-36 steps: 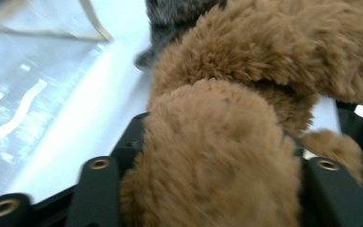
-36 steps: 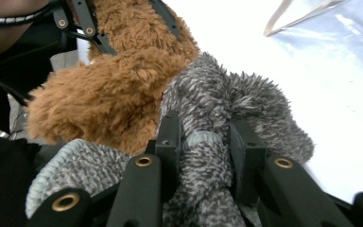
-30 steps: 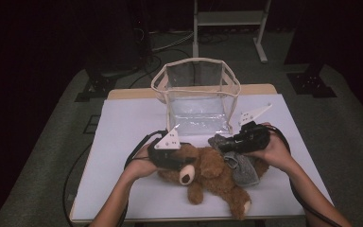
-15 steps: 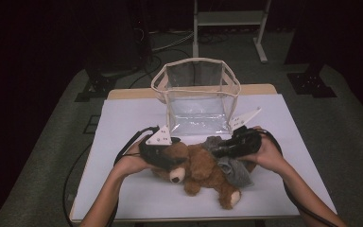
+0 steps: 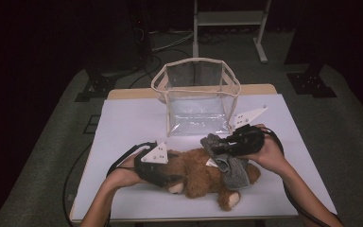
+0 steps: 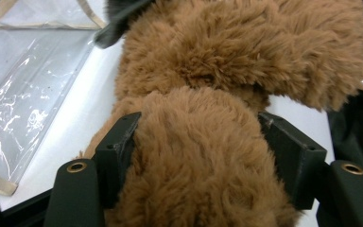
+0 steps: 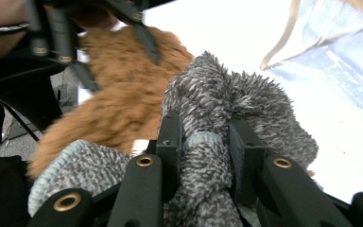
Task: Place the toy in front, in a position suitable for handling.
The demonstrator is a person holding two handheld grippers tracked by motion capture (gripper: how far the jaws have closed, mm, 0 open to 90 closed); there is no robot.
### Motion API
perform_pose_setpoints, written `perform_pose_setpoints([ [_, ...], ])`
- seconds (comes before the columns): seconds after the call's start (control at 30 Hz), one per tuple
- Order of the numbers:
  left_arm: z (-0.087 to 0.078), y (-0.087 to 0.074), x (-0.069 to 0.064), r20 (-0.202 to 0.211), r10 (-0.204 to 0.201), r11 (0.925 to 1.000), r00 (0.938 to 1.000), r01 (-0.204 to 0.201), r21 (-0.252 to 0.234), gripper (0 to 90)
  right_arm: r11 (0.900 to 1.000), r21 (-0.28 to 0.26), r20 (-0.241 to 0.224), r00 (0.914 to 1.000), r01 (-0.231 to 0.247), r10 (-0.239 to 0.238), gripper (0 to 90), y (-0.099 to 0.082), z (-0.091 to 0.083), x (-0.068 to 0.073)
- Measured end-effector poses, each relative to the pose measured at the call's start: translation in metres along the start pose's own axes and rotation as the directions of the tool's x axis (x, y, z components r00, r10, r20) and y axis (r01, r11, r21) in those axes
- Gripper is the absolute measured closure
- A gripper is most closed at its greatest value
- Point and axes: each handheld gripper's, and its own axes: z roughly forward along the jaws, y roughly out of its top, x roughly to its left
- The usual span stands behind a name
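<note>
Two claws work on a brown teddy bear point(image 5: 198, 172) lying on its side on the white desk point(image 5: 123, 123), at about 6 o'clock from the clear plastic bag point(image 5: 196, 97) that stands open at the desk's far middle. Your left claw point(image 5: 163, 177), at the bear's 9 o'clock end, has its jaws around a plush part of the bear; the left gripper view shows fur bulging between both pads point(image 6: 118, 151). These jaws have just been closing a little, with the bear between them. Your right claw point(image 5: 215, 147), at the bear's 2 o'clock, is clenched on a grey knitted garment point(image 5: 229, 165) draped over the bear; the right gripper view shows grey fabric point(image 7: 203, 156) pinched between the jaws.
</note>
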Motion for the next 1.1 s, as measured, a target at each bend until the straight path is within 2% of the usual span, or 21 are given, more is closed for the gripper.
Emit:
perform_pose_setpoints([
  [0.07, -0.001, 0.000, -0.001, 0.000, 0.005, 1.0000, 1.0000, -0.005, -0.001, 27.8, 0.9993, 0.037, -0.018, 0.9998, -0.005, 0.006, 69.2, -0.005, 0.012, -0.001],
  [0.13, 0.000, 0.001, 0.002, 0.011, -0.029, 0.9995, 0.9995, 0.029, -0.008, 20.9, 0.9988, 0.048, -0.045, 0.9989, -0.014, 0.016, 69.6, -0.013, 0.023, 0.003],
  [0.17, -0.001, 0.001, 0.005, 0.026, -0.059, 0.9979, 0.9979, 0.059, -0.025, 18.6, 0.9990, 0.041, -0.046, 0.9988, -0.017, 0.019, 69.7, -0.015, 0.024, 0.004],
  [0.23, -0.001, 0.002, 0.008, 0.050, -0.089, 0.9948, 0.9948, 0.092, -0.045, 15.7, 0.9995, 0.027, -0.041, 0.9990, -0.015, 0.016, 69.8, -0.020, 0.022, 0.007],
  [0.4, -0.001, 0.007, 0.012, 0.032, -0.095, 0.9949, 0.9949, 0.096, -0.030, 11.1, 0.9998, 0.019, -0.040, 0.9992, 0.003, -0.002, 69.9, -0.026, 0.017, 0.016],
  [0.43, 0.001, 0.007, 0.012, 0.028, -0.096, 0.9953, 0.9950, 0.096, -0.012, 14.6, 0.9997, 0.017, -0.052, 0.9985, 0.016, -0.015, 69.9, -0.026, 0.016, 0.021],
  [0.47, 0.006, 0.005, 0.011, 0.056, -0.083, 0.9963, 0.9950, 0.082, 0.027, 18.2, 0.9996, 0.020, -0.057, 0.9982, 0.021, -0.020, 69.8, -0.025, 0.016, 0.023],
  [0.6, 0.007, 0.002, 0.000, 0.066, -0.041, 0.9988, 0.9970, 0.039, 0.029, 28.8, 0.9992, 0.017, -0.047, 0.9982, 0.037, -0.037, 69.3, -0.015, 0.010, 0.024],
  [0.7, 0.005, -0.001, -0.004, 0.064, -0.023, 0.9995, 0.9977, 0.021, 0.024, 29.2, 0.9993, -0.014, -0.027, 0.9990, 0.034, -0.035, 68.8, -0.008, 0.009, 0.021],
  [0.77, 0.004, -0.002, -0.004, 0.061, -0.023, 0.9996, 0.9978, 0.022, 0.019, 27.7, 0.9996, -0.002, -0.040, 0.9988, 0.028, -0.028, 68.6, -0.009, 0.016, 0.020],
  [0.87, 0.004, -0.003, -0.001, 0.064, -0.043, 0.9990, 0.9970, 0.042, 0.010, 17.9, 0.9994, 0.009, -0.040, 0.9987, 0.032, -0.032, 69.1, -0.013, 0.023, 0.021],
  [0.9, 0.006, -0.001, 0.003, 0.054, -0.071, 0.9974, 0.9960, 0.071, 0.014, 14.5, 0.9997, 0.007, -0.043, 0.9988, 0.023, -0.022, 69.5, -0.018, 0.027, 0.022],
  [0.93, 0.006, -0.001, 0.004, 0.044, -0.074, 0.9971, 0.9963, 0.073, 0.020, 11.2, 0.9998, 0.005, -0.044, 0.9989, 0.019, -0.019, 69.6, -0.021, 0.026, 0.022],
  [1.1, -0.007, -0.004, 0.009, 0.023, -0.123, 0.9924, 0.9921, 0.123, -0.001, 8.5, 1.0000, -0.002, -0.051, 0.9987, 0.000, 0.000, 69.9, -0.030, 0.020, 0.019],
])
